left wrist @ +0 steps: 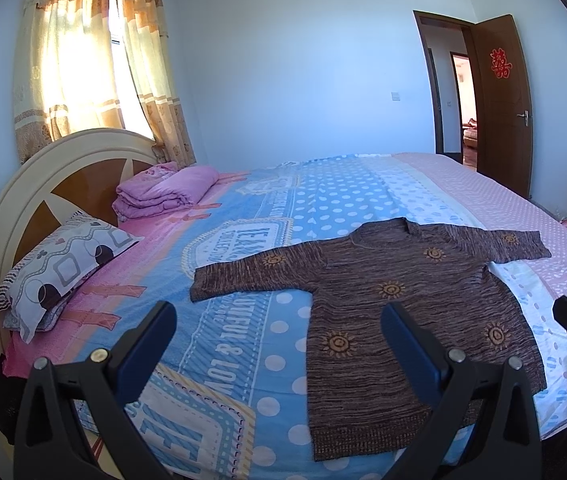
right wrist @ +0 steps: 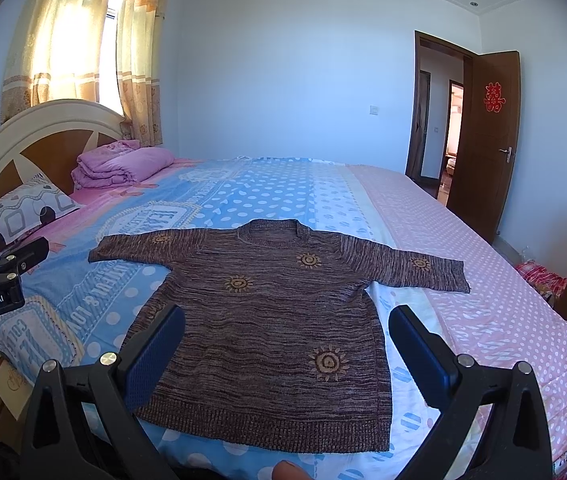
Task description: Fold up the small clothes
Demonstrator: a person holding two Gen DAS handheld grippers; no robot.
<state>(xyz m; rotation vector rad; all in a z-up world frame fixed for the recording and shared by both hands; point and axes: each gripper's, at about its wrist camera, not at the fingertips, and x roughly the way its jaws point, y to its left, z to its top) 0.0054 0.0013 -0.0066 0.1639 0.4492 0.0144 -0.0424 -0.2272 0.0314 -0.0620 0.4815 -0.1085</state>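
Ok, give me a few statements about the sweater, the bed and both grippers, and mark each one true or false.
1. The brown sweater lies flat on the bed with both sleeves spread out. True.
2. The left gripper is clamped on the sweater's hem. False: its jaws stand wide open, holding nothing.
3. The right gripper is open. True.
4. The sweater is already folded in half. False: it is fully spread out.
5. A folded pink quilt sits near the headboard. True.
6. The door is shut. False: it stands open.
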